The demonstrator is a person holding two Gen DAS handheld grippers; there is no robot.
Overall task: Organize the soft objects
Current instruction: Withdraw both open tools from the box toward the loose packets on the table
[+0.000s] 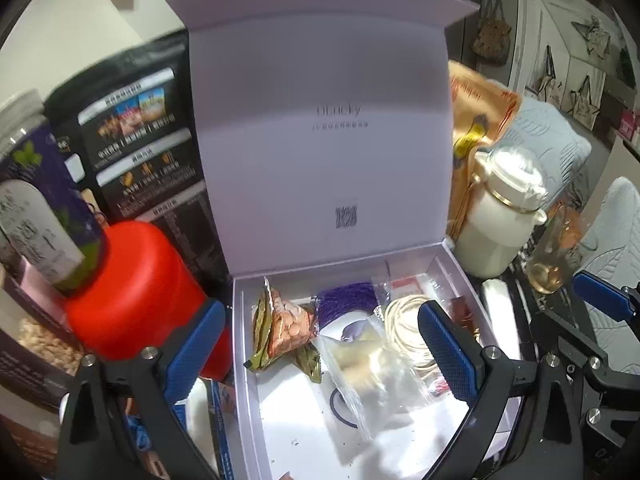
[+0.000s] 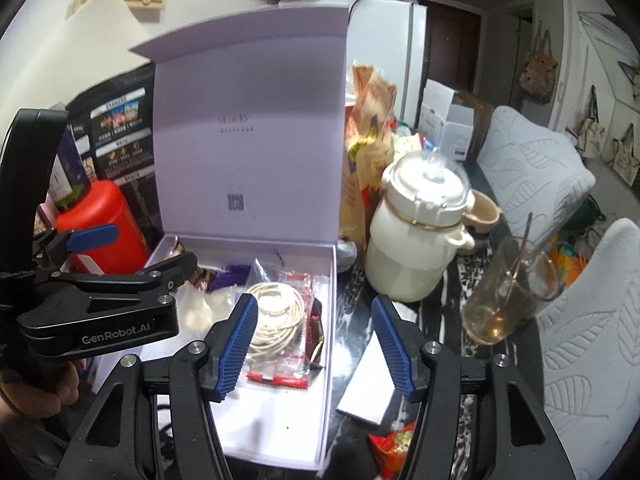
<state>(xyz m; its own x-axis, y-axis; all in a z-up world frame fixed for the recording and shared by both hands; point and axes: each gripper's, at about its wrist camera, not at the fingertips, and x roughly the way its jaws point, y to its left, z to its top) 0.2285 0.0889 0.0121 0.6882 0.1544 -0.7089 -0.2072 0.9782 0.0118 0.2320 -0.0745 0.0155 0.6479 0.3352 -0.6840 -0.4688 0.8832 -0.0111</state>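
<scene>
A lilac gift box stands open, lid upright. Inside lie a snack packet, a purple cord bundle, a coiled cream cable and a clear plastic bag. My left gripper is open above the box, empty. In the right wrist view the box holds the cream cable and red-edged packets. My right gripper is open, straddling the box's right wall, empty. The left gripper shows at left over the box.
A red container and dark snack bags stand left of the box. A cream jar, a glass mug with spoon, a white card and a red wrapper lie to the right. Grey cushions sit beyond.
</scene>
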